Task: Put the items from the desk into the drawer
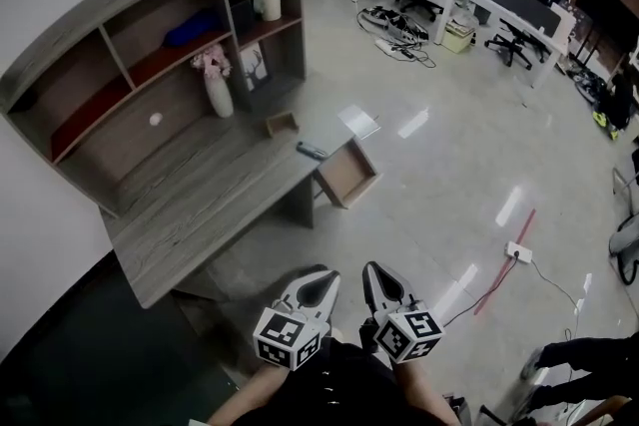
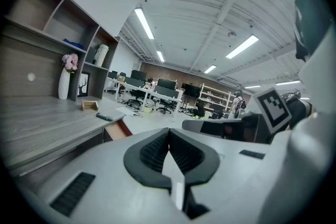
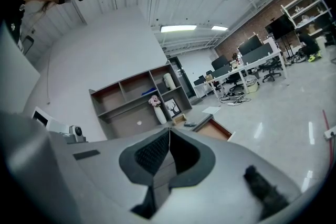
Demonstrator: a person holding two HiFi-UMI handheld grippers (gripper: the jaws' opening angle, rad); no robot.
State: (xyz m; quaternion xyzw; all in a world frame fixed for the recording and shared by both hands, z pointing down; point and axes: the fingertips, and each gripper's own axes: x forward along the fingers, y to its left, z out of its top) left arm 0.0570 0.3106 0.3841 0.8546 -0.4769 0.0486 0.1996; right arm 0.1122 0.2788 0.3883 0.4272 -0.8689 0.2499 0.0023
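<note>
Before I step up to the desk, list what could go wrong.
1. The dark flat item lies near the edge of the desk. The left gripper and right gripper are both shut, and a shut gripper could knock it off.
2. The open drawer juts out from the desk's end, so you could bump it.
3. The tall vase stands not far from the small wooden box. A careless reach might tip it.
</note>
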